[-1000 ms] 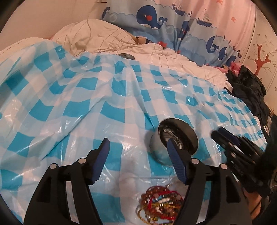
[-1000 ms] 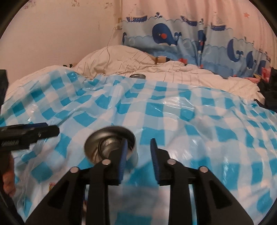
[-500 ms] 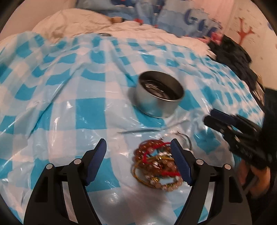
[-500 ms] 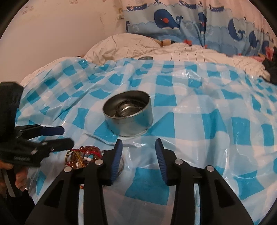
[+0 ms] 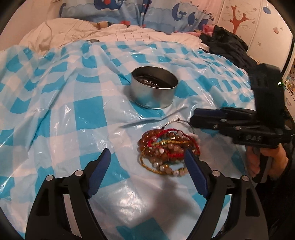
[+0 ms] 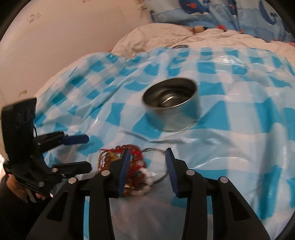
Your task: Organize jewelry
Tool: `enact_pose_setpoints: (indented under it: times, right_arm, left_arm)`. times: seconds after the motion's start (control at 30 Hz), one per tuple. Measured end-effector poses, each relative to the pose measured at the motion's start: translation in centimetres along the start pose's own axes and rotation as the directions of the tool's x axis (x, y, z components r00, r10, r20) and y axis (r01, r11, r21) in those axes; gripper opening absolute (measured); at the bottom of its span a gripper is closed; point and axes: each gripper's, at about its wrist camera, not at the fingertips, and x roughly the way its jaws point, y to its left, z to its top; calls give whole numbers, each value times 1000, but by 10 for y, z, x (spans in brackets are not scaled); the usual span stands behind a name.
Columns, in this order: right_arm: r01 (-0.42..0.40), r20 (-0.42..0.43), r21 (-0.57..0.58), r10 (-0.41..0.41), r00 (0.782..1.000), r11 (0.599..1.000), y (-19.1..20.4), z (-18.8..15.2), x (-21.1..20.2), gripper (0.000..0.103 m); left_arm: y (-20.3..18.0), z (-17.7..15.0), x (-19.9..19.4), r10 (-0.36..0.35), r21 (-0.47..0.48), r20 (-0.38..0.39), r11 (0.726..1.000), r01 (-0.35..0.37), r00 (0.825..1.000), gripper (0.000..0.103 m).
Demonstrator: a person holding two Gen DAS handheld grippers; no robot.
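Both grippers tilted down over bracelet pile (image 5: pixel 166 149), jaws apparently empty.

A blue-and-white checked plastic sheet (image 5: pixel 77 103) fills mid-frame. At centre a silver tin (image 5: pixel 154 90); below it, amber, red, gold and pale pink beaded bracelets (image 5: pixel 164 149). Upper frame: blue whale-print fabric (image 5: pixel 166 13).

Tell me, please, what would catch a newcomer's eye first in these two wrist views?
First, the tangle of beaded bracelets with red and gold cords, lying on the blue-and-white checked plastic sheet just ahead of the open left gripper. Next, the open round metal tin standing just beyond them on the sheet. The right gripper reaches in from the side, its jaws parted over a thin silver hoop beside the pile.
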Motion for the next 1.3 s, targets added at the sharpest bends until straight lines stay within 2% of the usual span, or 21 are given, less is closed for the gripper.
enact_pose_setpoints:
  times: [0.17,0.23,0.27,0.3,0.67,0.87,0.9,0.93,1.07,1.13,1.17,1.23,1.3]
  right_arm:
    - [9,-38,-48,-11,999,999,14,-5,19,35]
    - [13,-57,-58,-16,998,998,16,-7,23,20]
    - [10,-58,-61,-14,998,998,16,-8,23,17]
    - [15,-50,-65,-19,999,998,16,-8,21,10]
    - [-10,101,9,9,995,1000,0,7,-16,11]
    - [-13,127,47,7,992,999,-9,11,-24,11]
    - [-13,124,50,7,992,999,-9,11,-23,11]
    - [-12,123,52,6,992,999,-10,11,-22,11]
    - [-10,123,57,3,992,998,-11,10,-22,11]
    - [-10,121,58,2,993,998,-12,10,-21,11]
    - [-9,122,59,1,993,998,-12,10,-21,11]
    - [-7,124,60,-1,992,998,-13,10,-22,11]
    - [-7,125,62,-1,992,998,-14,10,-22,11]
  left_arm:
    - [6,-6,-7,21,-10,-4,1000,-22,1000,82]
    - [7,-7,-8,23,-10,-5,1000,-23,1000,82]
    - [7,-7,-8,21,-9,-5,1000,-21,1000,82]
    - [7,-7,-8,19,-9,-4,1000,-19,1000,82]
    - [-5,-8,10,3,35,-49,999,-1,999,83]
    - [2,-3,21,-51,-58,-15,997,50,999,83]
    - [4,-2,23,-60,-76,-5,995,60,998,79]
    - [5,-1,26,-77,-94,-12,993,76,997,68]
    - [13,-1,36,-99,-150,-40,984,92,994,44]
    - [16,-1,37,-110,-165,-44,981,101,993,23]
    - [17,0,36,-116,-175,-47,979,106,992,20]
    - [19,1,30,-101,-174,-45,980,92,994,6]
    - [19,2,26,-103,-167,-47,981,94,994,3]
